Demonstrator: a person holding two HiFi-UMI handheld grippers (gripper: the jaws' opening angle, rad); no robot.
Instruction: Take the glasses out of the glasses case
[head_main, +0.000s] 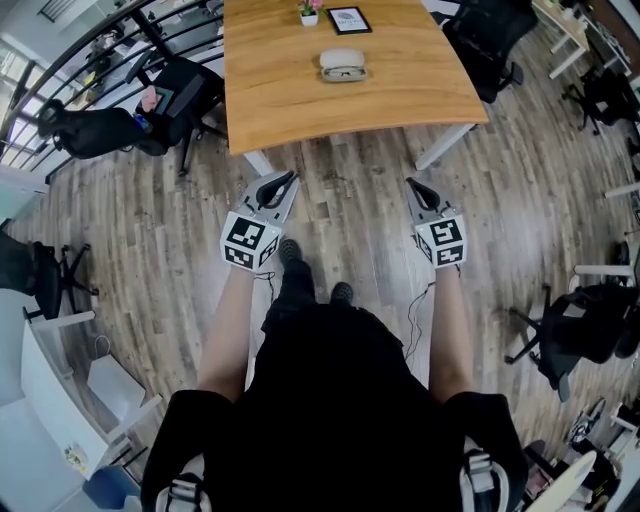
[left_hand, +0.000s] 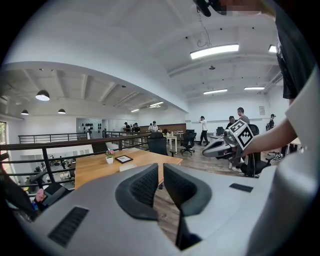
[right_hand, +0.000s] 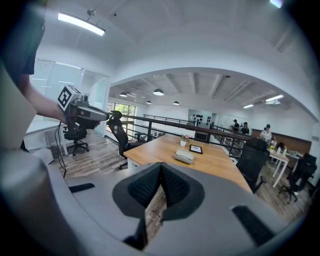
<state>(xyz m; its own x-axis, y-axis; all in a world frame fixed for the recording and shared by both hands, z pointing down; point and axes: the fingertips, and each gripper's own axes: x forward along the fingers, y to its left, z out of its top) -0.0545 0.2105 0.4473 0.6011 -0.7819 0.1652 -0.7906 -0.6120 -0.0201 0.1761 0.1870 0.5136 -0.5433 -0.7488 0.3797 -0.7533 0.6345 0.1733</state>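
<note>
Halted on the plank floor (head_main: 350, 200) well short of the glasses case (head_main: 342, 64), left gripper (head_main: 283, 182) and right gripper (head_main: 413, 186) held side by side. Fingers (left_hand: 145, 186) of the left drawn together on nothing; fingers (right_hand: 175, 187) of the right likewise closed and empty.

Lying on the desk (head_main: 270, 100), apparently with lid raised and dark-rimmed glasses (head_main: 343, 72) in the half nearer the grippers, though too small to confirm.

Likely light and fragile: thin rims, hinged arms, lenses quick to smear or scratch. Best taken at the bridge or at an arm close to its hinge, never on the lenses, and with a gentle squeeze only. Probably a light, smooth shell for the case as well, apt to skid on bare wood unless pinned by the other gripper.

Bare wood on every side of the case, with room to lay the glasses down to its left or right. Beyond the case, well apart from it, only a small potted plant (head_main: 310, 12) and a picture frame (head_main: 349, 20). Between the case and the grippers, the curved desk edge, to be crossed from above. Left and right of the case, off the desk, office chairs (head_main: 180, 95), seemingly clear of any reach.
</note>
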